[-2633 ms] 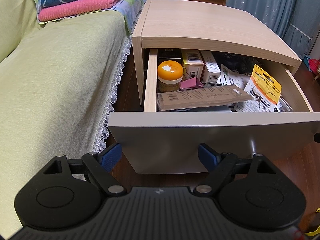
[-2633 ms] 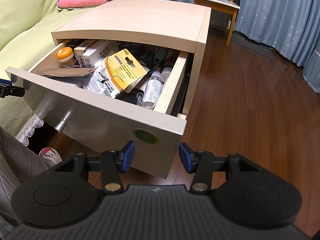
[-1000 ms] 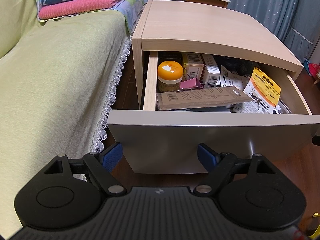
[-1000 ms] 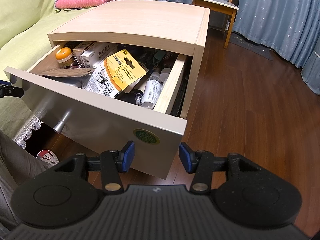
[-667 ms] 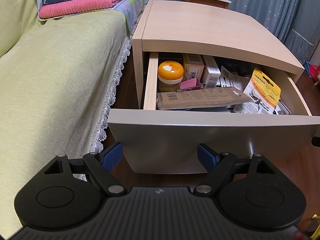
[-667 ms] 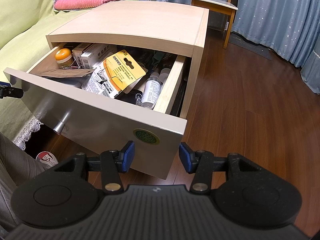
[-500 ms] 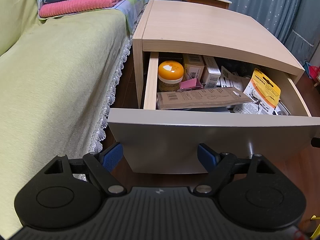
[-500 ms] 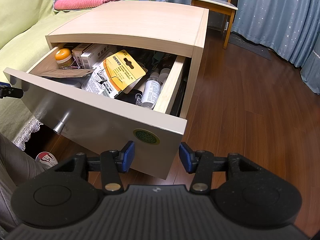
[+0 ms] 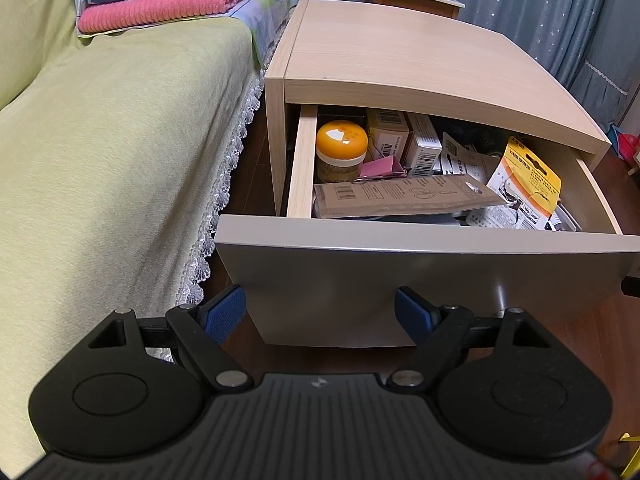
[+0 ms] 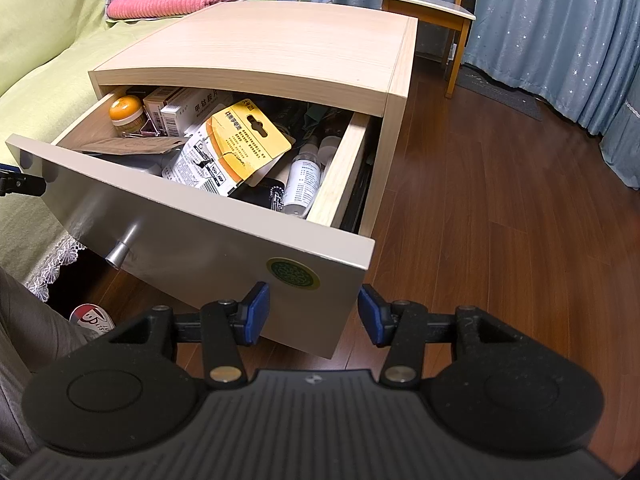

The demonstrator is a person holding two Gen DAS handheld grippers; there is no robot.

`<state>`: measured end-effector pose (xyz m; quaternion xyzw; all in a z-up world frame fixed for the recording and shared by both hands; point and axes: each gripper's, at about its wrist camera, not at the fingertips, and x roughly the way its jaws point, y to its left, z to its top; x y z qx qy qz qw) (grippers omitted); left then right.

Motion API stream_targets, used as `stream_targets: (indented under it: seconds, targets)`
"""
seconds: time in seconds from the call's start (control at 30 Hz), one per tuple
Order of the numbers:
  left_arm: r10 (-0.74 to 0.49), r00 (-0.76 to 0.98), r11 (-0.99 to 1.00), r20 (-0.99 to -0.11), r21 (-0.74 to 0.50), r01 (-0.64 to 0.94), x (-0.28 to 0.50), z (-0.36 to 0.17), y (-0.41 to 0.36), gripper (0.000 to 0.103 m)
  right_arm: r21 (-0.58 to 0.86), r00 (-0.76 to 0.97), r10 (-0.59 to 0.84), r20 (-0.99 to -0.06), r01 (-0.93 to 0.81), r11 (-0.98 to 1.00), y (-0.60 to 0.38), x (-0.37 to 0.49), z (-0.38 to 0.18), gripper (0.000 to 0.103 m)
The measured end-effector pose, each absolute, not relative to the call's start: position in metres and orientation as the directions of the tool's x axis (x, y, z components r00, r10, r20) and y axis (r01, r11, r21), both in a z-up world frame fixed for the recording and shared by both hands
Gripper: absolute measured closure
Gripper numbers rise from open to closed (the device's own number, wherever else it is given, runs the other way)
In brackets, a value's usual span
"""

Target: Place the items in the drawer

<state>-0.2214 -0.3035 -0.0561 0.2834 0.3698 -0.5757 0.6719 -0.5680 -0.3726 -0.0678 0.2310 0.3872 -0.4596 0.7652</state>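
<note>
The drawer [image 9: 424, 280] stands pulled out of the wooden nightstand [image 9: 400, 56] at the centre of both views, packed with an orange-lidded jar [image 9: 341, 148] at its upper left, a brown cardboard sleeve [image 9: 404, 196] along the front and a yellow card pack [image 10: 240, 140] toward the right. The left gripper [image 9: 320, 314] sits low in its frame before the drawer's grey front, fingers spread wide and empty; the right gripper [image 10: 313, 316] sits low before the front's right corner, fingers likewise apart and empty. A green-covered bed [image 9: 100, 140] fills the left.
</note>
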Motion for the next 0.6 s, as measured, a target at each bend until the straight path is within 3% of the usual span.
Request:
stream_targets:
  seconds: [0.6]
  targets:
    - [-0.559,0.059,0.174,-0.827,-0.048,0.984,-0.2226,-0.0576,-0.3059,0.02,-0.006,0.274,-0.525,-0.806,0.883,0.47,-0.3731,-0.5673,-0.0666,0.058]
